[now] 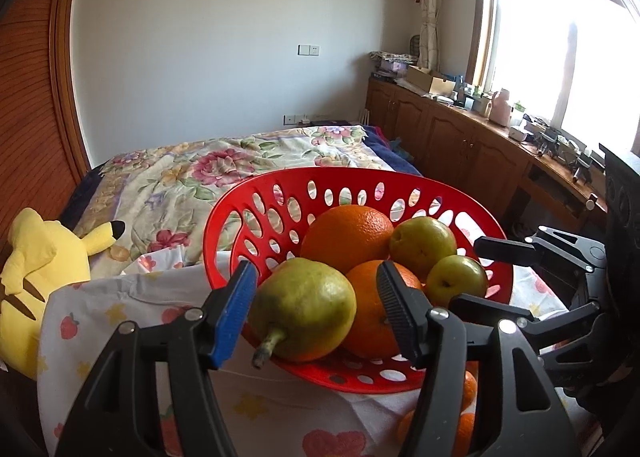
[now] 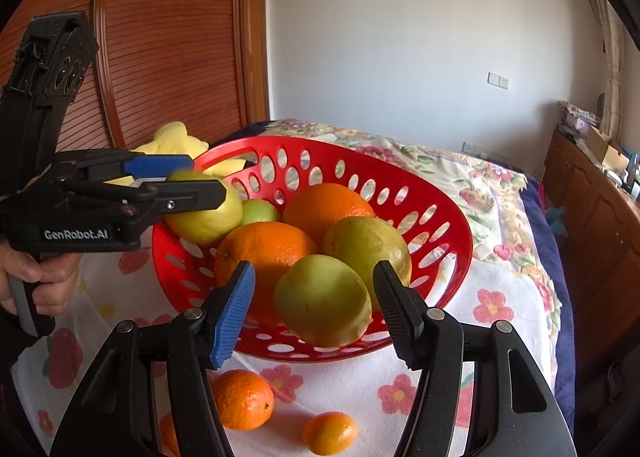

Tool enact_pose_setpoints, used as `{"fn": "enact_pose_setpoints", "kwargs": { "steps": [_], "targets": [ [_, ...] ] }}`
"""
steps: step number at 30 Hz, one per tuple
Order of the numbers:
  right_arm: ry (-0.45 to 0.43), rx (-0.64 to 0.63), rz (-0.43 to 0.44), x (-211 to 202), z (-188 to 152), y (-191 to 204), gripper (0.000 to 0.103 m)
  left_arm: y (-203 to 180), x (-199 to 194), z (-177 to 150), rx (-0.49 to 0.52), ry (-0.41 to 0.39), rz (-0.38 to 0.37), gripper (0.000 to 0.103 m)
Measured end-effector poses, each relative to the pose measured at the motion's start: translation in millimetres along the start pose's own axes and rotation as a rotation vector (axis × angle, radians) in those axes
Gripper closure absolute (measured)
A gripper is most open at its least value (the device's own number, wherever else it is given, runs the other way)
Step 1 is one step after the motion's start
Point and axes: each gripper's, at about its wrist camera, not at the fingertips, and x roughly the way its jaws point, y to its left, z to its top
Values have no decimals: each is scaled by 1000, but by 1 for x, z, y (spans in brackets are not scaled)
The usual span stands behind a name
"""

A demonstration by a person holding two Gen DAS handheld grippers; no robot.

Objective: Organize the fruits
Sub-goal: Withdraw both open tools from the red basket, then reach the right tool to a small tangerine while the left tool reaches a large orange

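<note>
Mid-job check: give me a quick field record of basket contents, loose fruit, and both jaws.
basket: red perforated basket on a floral cloth
in basket: two oranges, three green pears, one small green fruit
left gripper: jaws around the pear at the basket's rim; contact unclear
right gripper: jaws open, holding nothing
loose fruit: small oranges on the cloth in front of the basket

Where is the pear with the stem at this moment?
The pear with the stem sits between the left gripper fingers at the red basket near-left rim, beside an orange.
</note>
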Motion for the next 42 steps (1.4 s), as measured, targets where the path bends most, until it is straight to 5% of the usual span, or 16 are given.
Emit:
{"fn": "enact_pose_setpoints", "kwargs": {
  "steps": [24,42],
  "targets": [
    [-22,43,-52,-62,-25,18,40,-34,-77,-40,48,-42,26,36],
    [4,121,-91,-93,-77,18,40,-68,-72,-107,38,22,2,36]
  ]
}}
